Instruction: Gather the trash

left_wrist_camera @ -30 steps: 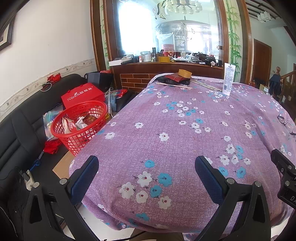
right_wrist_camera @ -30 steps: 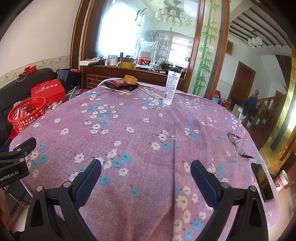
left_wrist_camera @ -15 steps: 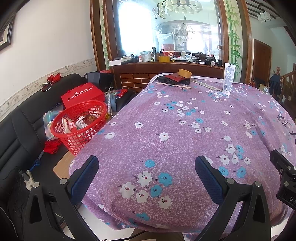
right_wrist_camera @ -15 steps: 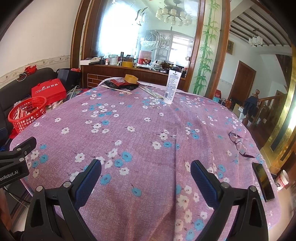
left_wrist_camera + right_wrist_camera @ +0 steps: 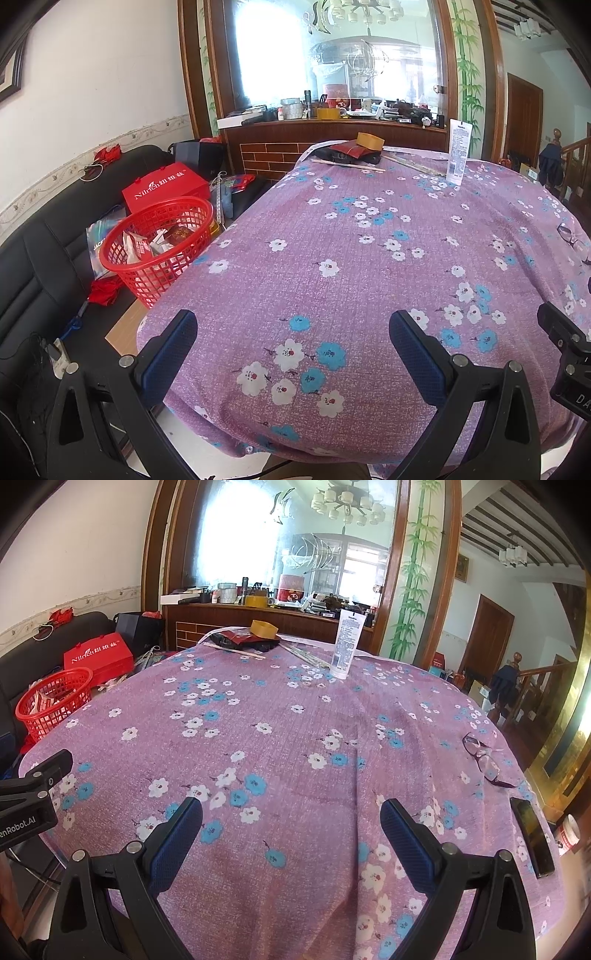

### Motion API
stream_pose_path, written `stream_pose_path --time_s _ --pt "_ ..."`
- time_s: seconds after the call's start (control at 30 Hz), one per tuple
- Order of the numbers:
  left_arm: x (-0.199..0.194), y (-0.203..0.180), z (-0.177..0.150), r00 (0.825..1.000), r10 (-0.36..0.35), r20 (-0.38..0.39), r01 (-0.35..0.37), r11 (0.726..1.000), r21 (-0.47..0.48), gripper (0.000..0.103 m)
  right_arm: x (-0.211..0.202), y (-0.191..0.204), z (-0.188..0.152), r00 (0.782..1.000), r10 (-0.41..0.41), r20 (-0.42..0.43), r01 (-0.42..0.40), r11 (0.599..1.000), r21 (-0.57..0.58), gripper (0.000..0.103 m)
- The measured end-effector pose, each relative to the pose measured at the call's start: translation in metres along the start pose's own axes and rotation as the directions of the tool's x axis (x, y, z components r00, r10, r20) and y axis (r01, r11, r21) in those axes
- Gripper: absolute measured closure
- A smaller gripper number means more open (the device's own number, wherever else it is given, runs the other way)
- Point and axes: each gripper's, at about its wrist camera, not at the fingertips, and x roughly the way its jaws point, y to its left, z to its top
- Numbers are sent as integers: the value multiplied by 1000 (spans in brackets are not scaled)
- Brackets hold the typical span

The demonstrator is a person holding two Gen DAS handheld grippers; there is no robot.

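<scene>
Trash wrappers (image 5: 147, 245) lie inside a red mesh basket (image 5: 173, 266) that stands off the desk's left edge, on a lower surface in front of a black sofa (image 5: 33, 251). Behind the basket sits a red gift box (image 5: 164, 186). The left tool (image 5: 291, 343) hovers over the near edge of the desk (image 5: 369, 280), its two blue-padded fingers (image 5: 166, 358) spread wide apart with nothing between them. At the far edge, a tape roll (image 5: 370, 141) rests on dark and red items, with thin sticks (image 5: 347, 165) just in front. A white tube (image 5: 346, 648) stands upright to their right. The right tool (image 5: 291, 821) also hangs over the near edge, fingers wide apart and empty. Near the right edge lie glasses (image 5: 482, 758) and a dark phone (image 5: 533, 836).
</scene>
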Motion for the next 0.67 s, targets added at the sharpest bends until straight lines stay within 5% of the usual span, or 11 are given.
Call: stream_pose_path --time_s 0.2,0.3,0.53,0.67 --pt "17 -26 19 999 -33 -19 34 997 65 0 23 -26 4 998 22 -58 -18 998 66 4" --pt "40 -59 37 990 -109 -91 119 986 115 0 55 -57 15 991 9 -134 7 992 123 4" --pt "122 -151 61 910 -213 -357 274 953 130 0 131 -130 30 955 -2 -298 89 957 278 3" --pt "150 -183 61 890 -198 -411 283 946 157 0 158 -146 29 941 7 -339 108 941 320 3"
